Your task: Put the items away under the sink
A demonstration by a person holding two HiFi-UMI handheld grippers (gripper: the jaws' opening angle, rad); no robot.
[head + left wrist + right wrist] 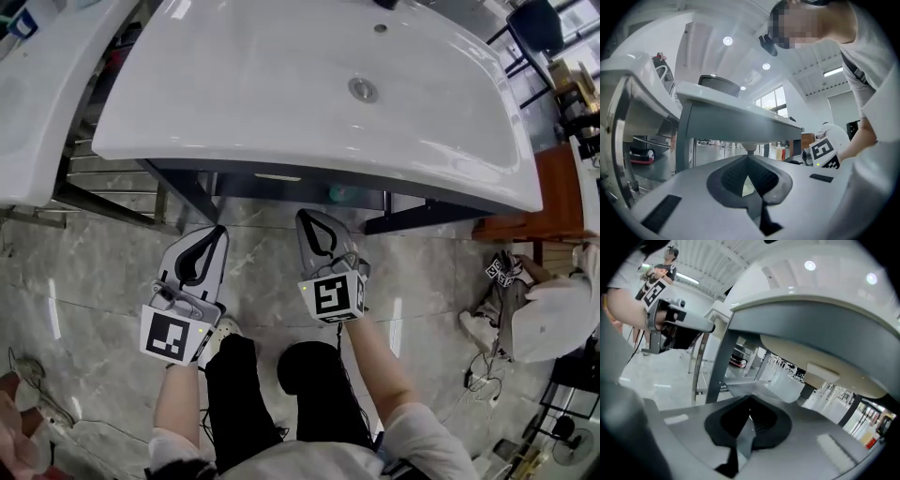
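Observation:
A white sink [234, 112] with a round drain [363, 89] rests on a dark metal frame [187, 187]. Both grippers hover over the marble floor just in front of the sink's near edge. My left gripper [218, 232] is shut with nothing between its jaws, and its tips [748, 157] point at the frame's front rail [736, 126]. My right gripper [305, 217] is also shut and empty, and it points under the basin [820, 352]. A small greenish thing [339, 194] shows in the shadow under the sink. What it is cannot be made out.
A second white sink [37, 94] stands at the left on a metal rack [103, 178]. At the right, a person in a white cap [553, 319] crouches by an orange cabinet [534, 202]. Cables [28, 384] lie on the floor at lower left.

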